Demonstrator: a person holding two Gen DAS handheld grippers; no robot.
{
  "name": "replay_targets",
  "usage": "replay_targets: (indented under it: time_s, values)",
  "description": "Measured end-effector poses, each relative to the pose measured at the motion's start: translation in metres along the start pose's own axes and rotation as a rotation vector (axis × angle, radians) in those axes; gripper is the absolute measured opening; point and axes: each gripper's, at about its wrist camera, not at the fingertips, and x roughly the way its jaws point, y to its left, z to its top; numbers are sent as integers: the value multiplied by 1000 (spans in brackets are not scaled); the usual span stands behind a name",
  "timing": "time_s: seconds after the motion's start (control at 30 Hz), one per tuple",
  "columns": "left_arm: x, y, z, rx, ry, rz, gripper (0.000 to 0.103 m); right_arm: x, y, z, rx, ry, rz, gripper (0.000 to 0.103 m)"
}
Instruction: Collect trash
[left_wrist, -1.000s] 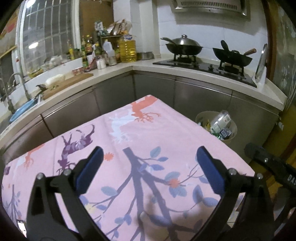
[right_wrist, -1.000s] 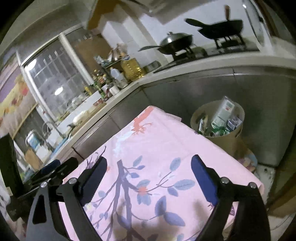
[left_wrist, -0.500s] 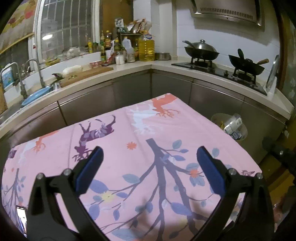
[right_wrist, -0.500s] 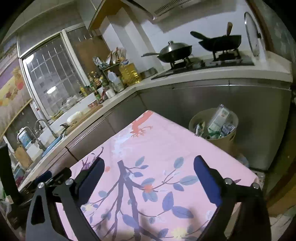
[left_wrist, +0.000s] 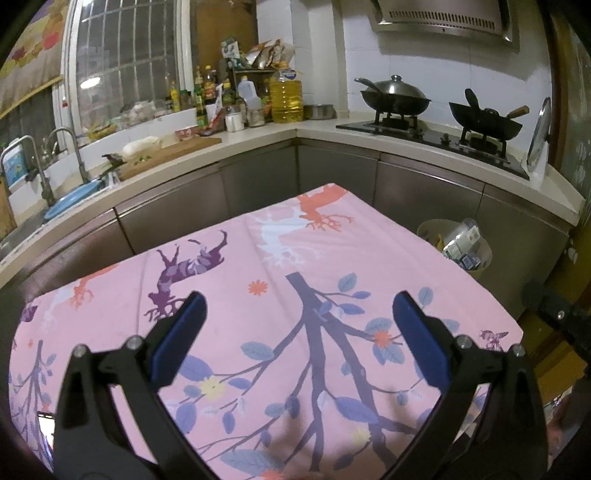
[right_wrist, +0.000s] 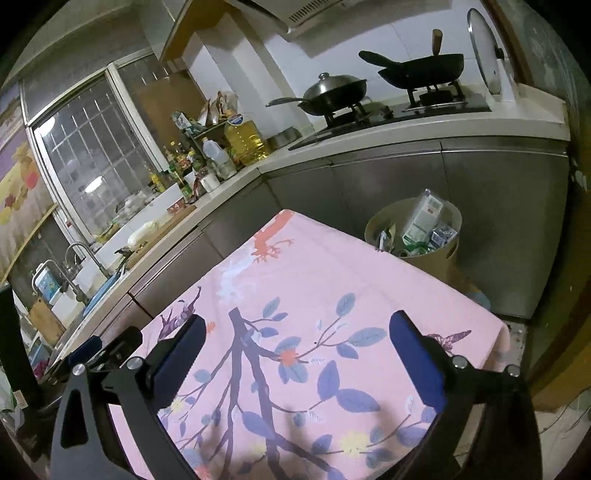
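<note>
Jaws of both grippers, left (left_wrist: 295, 317) and right (right_wrist: 295, 339), released; bin's (right_wrist: 439, 258) carton labels unreadable.

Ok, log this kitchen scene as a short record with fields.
left claw: open, nothing between its pads
right claw: open, nothing between its pads
table: covered by a pink tree-print cloth, no trash visible on it
trash bin: beyond the table's far right corner, holding cartons and wrappers
stove: lidded wok and black wok

Barred window (left_wrist: 122, 70), steel cabinets (left_wrist: 332, 173), white-tiled wall (left_wrist: 354, 55)
</note>
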Motion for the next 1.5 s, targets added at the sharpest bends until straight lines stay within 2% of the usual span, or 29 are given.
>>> replay_targets:
  time_s: [0.2,1.17,1.5]
  values:
    - [-2,-10,1,26,-1,25,97,2,0,-4,-3,15,18,96]
    - [-4,-15,1,36,-18,40,97,2,-1,-10,5,25,21,96]
    - [-3,-14,-1,31,-8,7,97,2,-4,-18,16,20,3,96]
